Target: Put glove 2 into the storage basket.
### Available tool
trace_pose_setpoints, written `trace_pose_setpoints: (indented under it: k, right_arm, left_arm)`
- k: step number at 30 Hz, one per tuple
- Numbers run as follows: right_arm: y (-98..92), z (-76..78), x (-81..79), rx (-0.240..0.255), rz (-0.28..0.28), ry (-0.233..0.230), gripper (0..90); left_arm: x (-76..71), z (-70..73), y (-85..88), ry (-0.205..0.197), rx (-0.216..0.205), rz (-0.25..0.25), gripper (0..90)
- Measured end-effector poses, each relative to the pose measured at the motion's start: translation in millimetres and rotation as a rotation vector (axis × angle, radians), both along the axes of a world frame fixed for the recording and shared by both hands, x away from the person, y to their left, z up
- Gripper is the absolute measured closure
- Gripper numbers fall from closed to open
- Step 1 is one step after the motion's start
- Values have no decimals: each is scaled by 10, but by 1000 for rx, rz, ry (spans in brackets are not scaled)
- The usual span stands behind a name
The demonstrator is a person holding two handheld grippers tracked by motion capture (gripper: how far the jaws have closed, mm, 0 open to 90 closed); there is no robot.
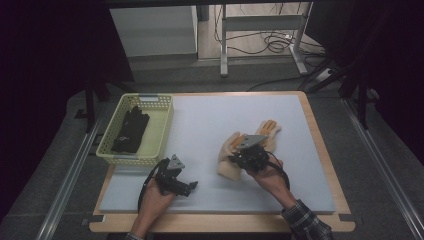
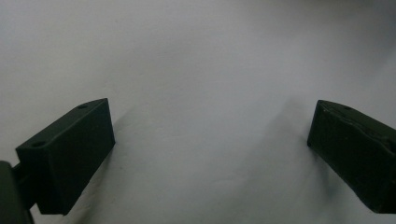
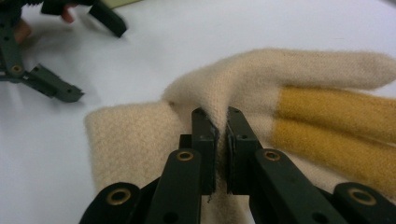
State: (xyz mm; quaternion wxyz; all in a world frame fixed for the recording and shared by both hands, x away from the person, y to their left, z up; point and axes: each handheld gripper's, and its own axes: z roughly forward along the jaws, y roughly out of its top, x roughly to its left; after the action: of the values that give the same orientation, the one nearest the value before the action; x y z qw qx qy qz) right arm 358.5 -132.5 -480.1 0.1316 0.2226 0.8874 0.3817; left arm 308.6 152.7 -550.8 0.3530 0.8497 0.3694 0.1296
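Right gripper pinched tight on cream knit glove, fold of fabric between jaws near palm; glove lies on white mat, right of centre. Keep your squeeze firm, lift enough that mustard fingertips clear mat, carry level toward basket. Left gripper rests wide open, holding nothing, on mat near front edge; keep it parked clear. Yellow perforated basket at mat's left edge holds black glove; drop cream one beside it.

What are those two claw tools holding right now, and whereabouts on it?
The right gripper pinches the cream glove at a fold of its palm, below the thumb. The left gripper holds nothing; its jaws stand open over the table.
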Motion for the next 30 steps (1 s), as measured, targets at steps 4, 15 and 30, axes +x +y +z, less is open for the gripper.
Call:
trace_pose_setpoints:
  k: [4,15,30]
  right_arm:
    - [152,-140,-13,-21,31,19,830]
    - [183,-290,21,8,3,35,534]
    - [-415,-96,265,40,-161,10,526]
  left_arm:
    - [0,1,1,1,1,-2,7]
    - [0,0,1,2,1,-2,7]
    - [-1,0,0,3,0,-1,7]
